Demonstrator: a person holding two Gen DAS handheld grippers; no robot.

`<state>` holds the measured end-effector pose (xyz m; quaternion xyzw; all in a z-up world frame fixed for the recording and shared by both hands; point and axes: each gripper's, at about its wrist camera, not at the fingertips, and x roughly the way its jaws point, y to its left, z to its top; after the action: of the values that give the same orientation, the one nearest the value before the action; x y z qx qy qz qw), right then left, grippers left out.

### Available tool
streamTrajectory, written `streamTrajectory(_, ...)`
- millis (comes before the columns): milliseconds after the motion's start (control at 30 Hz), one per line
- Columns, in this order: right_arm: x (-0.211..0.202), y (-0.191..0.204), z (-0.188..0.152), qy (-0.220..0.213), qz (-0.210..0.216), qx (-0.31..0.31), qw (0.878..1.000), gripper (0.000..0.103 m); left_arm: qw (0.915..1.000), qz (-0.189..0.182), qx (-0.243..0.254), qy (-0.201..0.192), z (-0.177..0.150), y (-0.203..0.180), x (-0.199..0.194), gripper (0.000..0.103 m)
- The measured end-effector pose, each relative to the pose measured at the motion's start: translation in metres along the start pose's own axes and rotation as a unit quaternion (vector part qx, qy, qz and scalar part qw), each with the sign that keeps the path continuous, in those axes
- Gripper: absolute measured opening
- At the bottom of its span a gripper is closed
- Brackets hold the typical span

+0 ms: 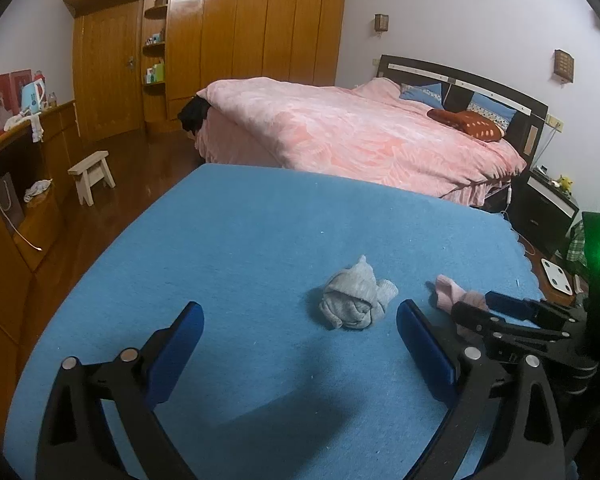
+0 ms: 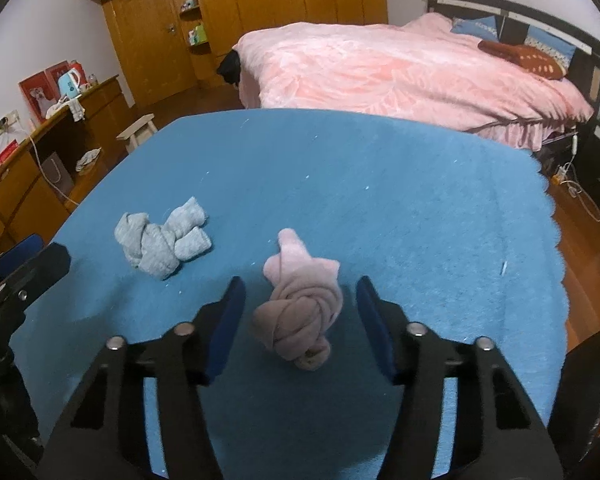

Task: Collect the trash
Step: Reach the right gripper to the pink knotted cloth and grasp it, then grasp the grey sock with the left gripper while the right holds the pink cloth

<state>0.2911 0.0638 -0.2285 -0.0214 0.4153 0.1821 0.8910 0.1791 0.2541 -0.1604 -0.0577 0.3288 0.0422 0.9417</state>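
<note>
A grey knotted sock bundle [image 1: 356, 300] [image 2: 162, 240] and a pink knotted one [image 2: 296, 300] [image 1: 446, 292] lie on a blue cloth-covered table [image 1: 240, 220] [image 2: 400, 180]. My right gripper [image 2: 301, 284] [image 1: 476, 306] is lowered over the pink bundle. Its blue pads stand on either side of the bundle with a gap showing at each, so it is open. My left gripper [image 1: 300, 308] is wide open with nothing between its fingers. The grey bundle lies just past its right fingertip.
A bed with a pink cover [image 1: 360, 132] stands beyond the table's far edge. Wooden wardrobes [image 1: 220, 40] and a low cabinet [image 1: 16, 168] line the left, with a small stool [image 1: 94, 174] on the floor. A white scale [image 1: 558, 276] lies right of the table.
</note>
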Motion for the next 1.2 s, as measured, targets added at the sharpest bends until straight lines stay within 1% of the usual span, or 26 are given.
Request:
streamTrajectory(67, 0.000, 0.000, -0.001, 0.002, 0.001, 0.000, 1.000, 0.044, 1.0000, -0.001, 0.001, -0.001, 0.001, -0.002, 0.001, 0.095)
streamTrajectory(233, -0.004, -0.003, -0.001, 0.000, 0.009, 0.005, 1.000, 0.037, 1.0000, -0.005, 0.001, 0.000, 0.002, -0.007, 0.003, 0.095)
streamTrajectory(433, -0.020, -0.016, 0.006, -0.021, -0.003, 0.012, 1.000, 0.037, 0.9999, -0.013, 0.008, 0.002, 0.009, -0.018, 0.013, 0.095)
streamTrajectory(567, -0.029, -0.030, 0.009, -0.032, -0.014, 0.024, 0.999, 0.037, 0.9995, -0.023, 0.016, 0.011, 0.014, -0.030, 0.031, 0.094)
streamTrajectory(667, -0.033, -0.039, 0.011, -0.035, -0.021, 0.027, 0.999, 0.037, 0.9990, -0.027, 0.019, 0.029, 0.017, -0.037, 0.048, 0.086)
streamTrajectory(800, -0.033, -0.048, 0.011, -0.035, -0.027, 0.030, 0.999, 0.037, 0.9982, -0.032, 0.017, 0.048, 0.014, -0.041, 0.064, 0.081)
streamTrajectory(900, -0.032, -0.051, 0.011, -0.033, -0.027, 0.032, 0.999, 0.037, 0.9967, -0.039, 0.019, 0.069, 0.010, -0.044, 0.076, 0.071)
streamTrajectory(1000, -0.032, -0.052, 0.010, -0.031, -0.024, 0.035, 0.999, 0.037, 0.9943, -0.045, 0.022, 0.094, 0.007, -0.045, 0.087, 0.058)
streamTrajectory(1033, -0.032, -0.052, 0.009, -0.031, -0.024, 0.036, 0.999, 0.037, 0.9939, -0.046, 0.021, 0.099, 0.007, -0.045, 0.088, 0.055)
streamTrajectory(1067, -0.033, -0.053, 0.008, -0.030, -0.023, 0.037, 0.999, 0.037, 0.9939, -0.044, 0.019, 0.099, 0.007, -0.044, 0.088, 0.050)
streamTrajectory(1100, -0.033, -0.053, 0.007, -0.029, -0.020, 0.040, 0.999, 0.037, 0.9941, -0.043, 0.016, 0.098, 0.007, -0.043, 0.088, 0.048)
streamTrajectory(1200, -0.036, -0.051, 0.005, -0.027, -0.016, 0.041, 0.999, 0.037, 0.9950, -0.038, 0.015, 0.092, 0.007, -0.043, 0.085, 0.046)
